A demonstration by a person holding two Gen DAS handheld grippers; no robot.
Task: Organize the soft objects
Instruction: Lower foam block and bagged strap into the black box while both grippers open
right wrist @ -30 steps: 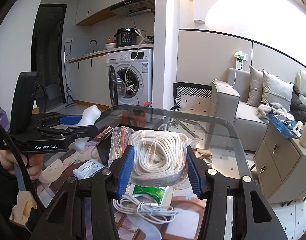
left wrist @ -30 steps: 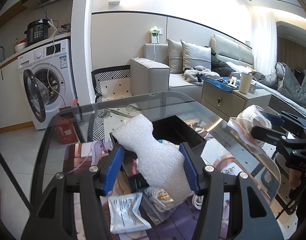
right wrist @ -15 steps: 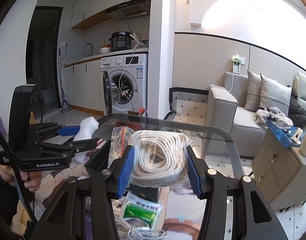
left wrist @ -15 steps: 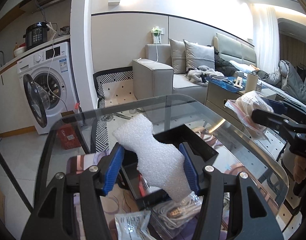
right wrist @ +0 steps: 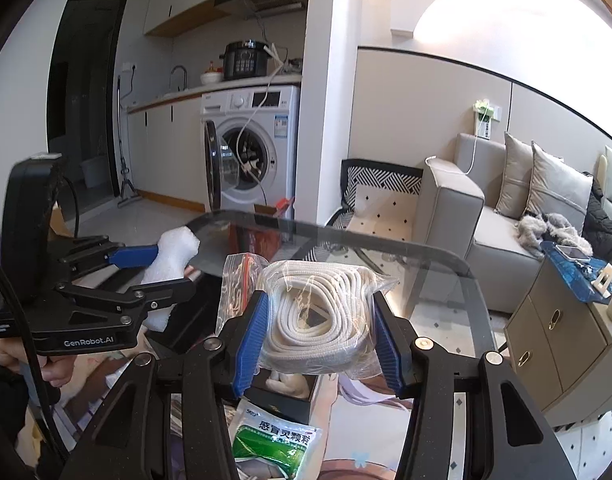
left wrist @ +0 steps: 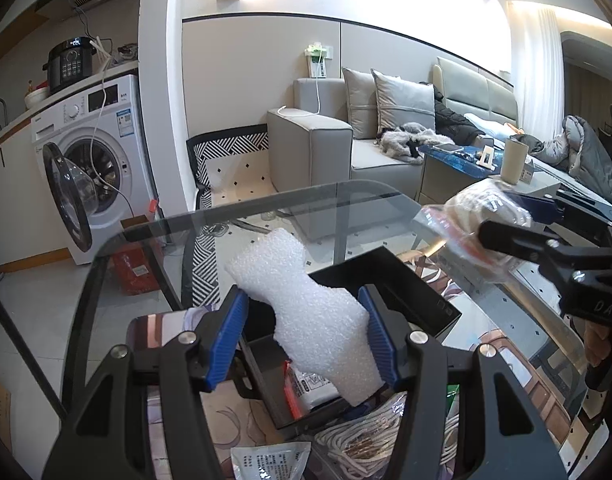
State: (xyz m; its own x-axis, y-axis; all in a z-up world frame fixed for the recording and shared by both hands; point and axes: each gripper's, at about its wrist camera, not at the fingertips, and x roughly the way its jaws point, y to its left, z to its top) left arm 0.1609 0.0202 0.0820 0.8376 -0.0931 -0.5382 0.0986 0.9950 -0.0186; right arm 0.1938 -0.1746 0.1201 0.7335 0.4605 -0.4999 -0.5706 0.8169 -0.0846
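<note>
My left gripper [left wrist: 306, 332] is shut on a white foam piece [left wrist: 306, 304], held above an open black box [left wrist: 386, 292] on the glass table [left wrist: 265, 208]. My right gripper [right wrist: 320, 332] is shut on a clear bag of coiled white rope [right wrist: 318, 308], also over the black box [right wrist: 281, 396]. From the right wrist view the left gripper [right wrist: 145, 272] with its foam piece [right wrist: 165, 260] shows at the left. The left wrist view has the right gripper [left wrist: 518, 220] with the bagged rope [left wrist: 478, 216] at the right.
On the table lie a green sachet [right wrist: 273, 436], a white sachet [left wrist: 265, 460] and another bag of cord [left wrist: 370, 432]. Beyond the table stand a washing machine [left wrist: 89, 160], a grey sofa [left wrist: 346, 140] and a low cabinet [right wrist: 554, 340].
Both grippers have moved forward over the table with their loads. The black box now lies right under them, and the near sachets and cables have slid toward the bottom of each view.
</note>
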